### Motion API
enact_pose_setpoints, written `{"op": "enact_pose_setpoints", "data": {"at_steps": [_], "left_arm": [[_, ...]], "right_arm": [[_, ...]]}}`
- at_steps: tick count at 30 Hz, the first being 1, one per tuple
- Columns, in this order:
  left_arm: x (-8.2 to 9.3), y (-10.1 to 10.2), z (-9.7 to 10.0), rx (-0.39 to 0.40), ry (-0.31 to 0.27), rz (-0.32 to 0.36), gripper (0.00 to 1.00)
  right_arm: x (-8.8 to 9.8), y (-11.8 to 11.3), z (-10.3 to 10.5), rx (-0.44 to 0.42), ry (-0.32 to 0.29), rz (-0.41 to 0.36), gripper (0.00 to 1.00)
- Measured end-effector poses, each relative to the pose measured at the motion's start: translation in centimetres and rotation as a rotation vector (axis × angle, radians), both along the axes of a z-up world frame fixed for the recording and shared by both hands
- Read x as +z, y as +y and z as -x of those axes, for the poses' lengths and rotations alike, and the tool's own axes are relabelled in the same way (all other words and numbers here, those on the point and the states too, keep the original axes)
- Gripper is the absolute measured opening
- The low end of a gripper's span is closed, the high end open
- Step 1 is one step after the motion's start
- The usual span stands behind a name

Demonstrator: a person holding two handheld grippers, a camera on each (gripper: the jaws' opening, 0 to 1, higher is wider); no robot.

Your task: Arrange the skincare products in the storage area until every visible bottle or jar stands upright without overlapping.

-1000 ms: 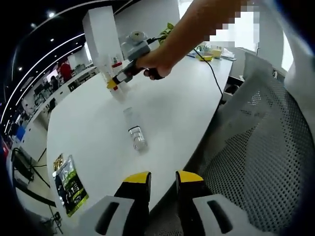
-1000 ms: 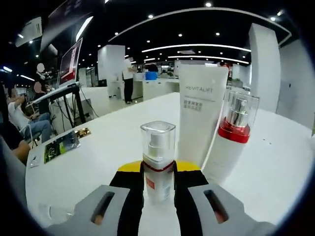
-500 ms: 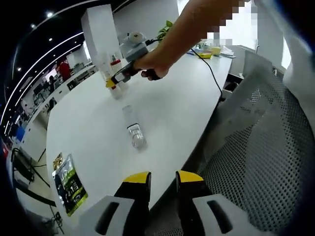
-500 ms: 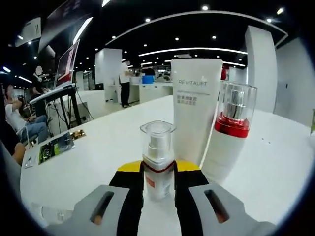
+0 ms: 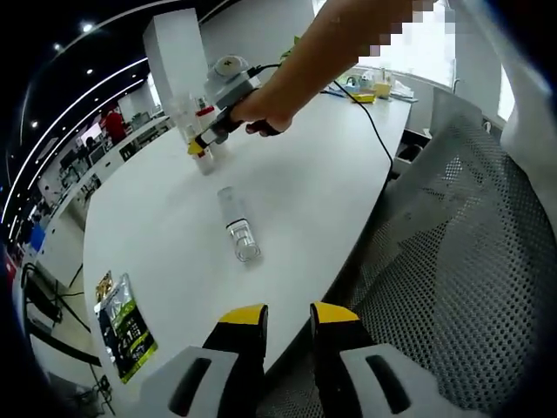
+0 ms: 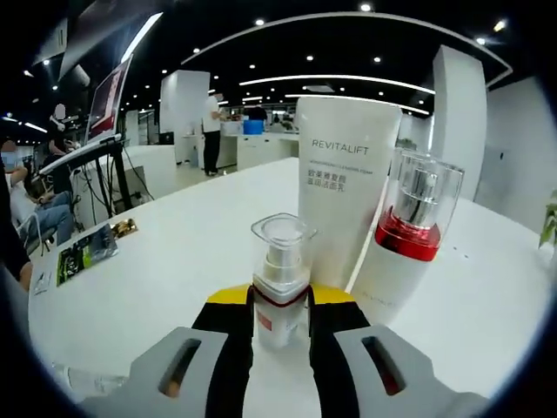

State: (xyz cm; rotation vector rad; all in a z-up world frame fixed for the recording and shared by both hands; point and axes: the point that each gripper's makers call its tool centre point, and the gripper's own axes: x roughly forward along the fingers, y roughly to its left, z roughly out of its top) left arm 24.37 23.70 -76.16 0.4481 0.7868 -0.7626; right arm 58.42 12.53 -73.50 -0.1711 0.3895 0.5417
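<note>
A small pump bottle (image 6: 280,283) with a clear cap and a red band stands upright on the white table (image 6: 174,261), and my right gripper (image 6: 280,303) is shut on it. Just behind it stand a white REVITALIFT tube (image 6: 344,200) and a white bottle with a red collar (image 6: 405,239), both upright. In the left gripper view a clear bottle (image 5: 238,228) lies on its side mid-table. Beyond it a person's hand holds my right gripper (image 5: 209,139). My left gripper (image 5: 287,318) hovers at the near table edge, open, with nothing between its jaws.
A green and black packet (image 5: 126,326) lies near the table's left edge. A grey mesh chair (image 5: 452,261) stands close on the right. A black cable (image 5: 374,131) runs to yellow items at the far end. People and desks sit far behind.
My right gripper has carried the small pump bottle a little farther from the left camera, closer to the tube and the red-collared bottle. The lying clear bottle has not moved.
</note>
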Motion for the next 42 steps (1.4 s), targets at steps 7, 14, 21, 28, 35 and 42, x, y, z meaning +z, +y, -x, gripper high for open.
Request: {"op": "enact_pose_setpoints", "data": {"at_steps": [7,14,21,28,35,42], "left_arm": [[0.0,0.0,0.0,-0.002,-0.002,-0.004,0.21],[0.0,0.1,0.0,-0.005,-0.004,-0.006,0.21],[0.0,0.0,0.1,-0.009,-0.004,-0.008,0.21],[0.0,0.1,0.0,-0.007,-0.008,-0.012,0.21],[0.1,0.3,-0.2,0.003,-0.017,-0.013,0.21],[0.2,0.4,-0.4,0.008,-0.031,-0.018,0.21]], "right_arm": [[-0.7,-0.4,0.3,-0.024,0.048,0.019,0.21],[-0.8,-1.2,0.6,-0.051,0.063,0.010,0.22],[-0.7,-1.2,0.1,-0.062,0.085,-0.018,0.19],[-1.0,-0.9,0.3,-0.094,0.142,-0.034,0.22],[-1.5,-1.5,4.4,-0.003,0.248,0.018,0.35],[0.0,2.5,10.9,0.365,0.315,0.075,0.33]]}}
